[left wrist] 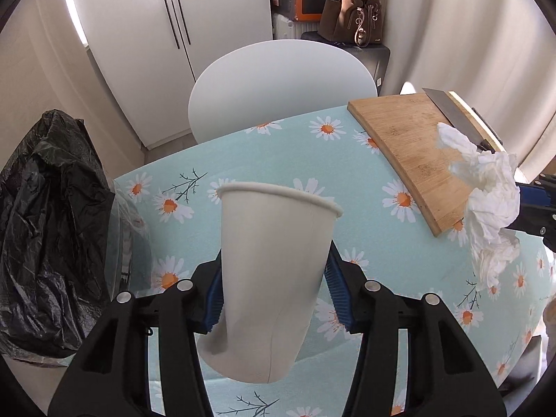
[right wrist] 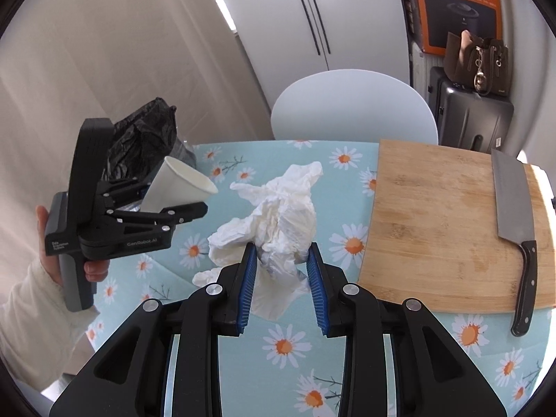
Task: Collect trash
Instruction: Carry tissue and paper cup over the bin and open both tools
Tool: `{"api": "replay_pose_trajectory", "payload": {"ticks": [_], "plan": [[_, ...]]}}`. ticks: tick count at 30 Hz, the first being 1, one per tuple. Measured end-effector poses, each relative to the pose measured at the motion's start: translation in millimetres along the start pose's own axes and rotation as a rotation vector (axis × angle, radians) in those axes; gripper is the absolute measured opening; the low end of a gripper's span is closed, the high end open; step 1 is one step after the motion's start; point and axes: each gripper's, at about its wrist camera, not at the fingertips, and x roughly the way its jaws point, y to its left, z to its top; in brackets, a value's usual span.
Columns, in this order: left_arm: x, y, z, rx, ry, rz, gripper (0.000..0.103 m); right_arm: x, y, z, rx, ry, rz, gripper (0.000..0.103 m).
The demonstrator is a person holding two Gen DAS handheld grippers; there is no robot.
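- The left claw (left wrist: pixel 274 299) pinches a white paper cup (left wrist: pixel 274 264) by its sides, lifted clear of the daisy-print table (left wrist: pixel 243 160).
- The right claw (right wrist: pixel 282 278) is pressed onto crumpled white tissue (right wrist: pixel 278 208), apparently raised.
- A black trash bag (left wrist: pixel 48 226) sits at 9 o'clock of the cup.
- A cleaver (right wrist: pixel 514 205) lies on the cutting board (right wrist: pixel 434 226).

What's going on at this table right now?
A person is clearing trash with a handheld gripper in each hand. The left gripper is shut on a white paper cup, held off the daisy tablecloth. The right gripper is clamped on a crumpled white tissue. A black trash bag waits at the table's left edge.
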Motion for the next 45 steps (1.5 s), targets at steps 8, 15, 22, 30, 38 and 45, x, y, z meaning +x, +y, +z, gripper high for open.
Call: {"api": "replay_pose_trajectory", "payload": {"ticks": [8,15,22,30,38,45], "plan": [[-83,28,-9,-0.070,-0.119,0.051,0.052,-13,40,24,-0.097,-0.042,0.063,0.028],[-125,75,-18,-0.127,-0.156,0.156,0.052,-15,92,55,-0.172,-0.099,0.130,0.029],[-157,125,-21,-0.162,-0.200,0.219,0.052,-14,105,63,-0.237,-0.133,0.183,0.029],[-159,177,-19,-0.162,-0.220,0.228,0.052,18,137,92,-0.271,-0.149,0.196,0.029],[-121,212,-8,-0.098,-0.176,0.199,0.053,71,178,127,-0.277,-0.137,0.202,0.029],[-113,219,-16,-0.031,-0.248,0.158,0.095,97,196,129,-0.313,-0.157,0.123,0.088]]}}
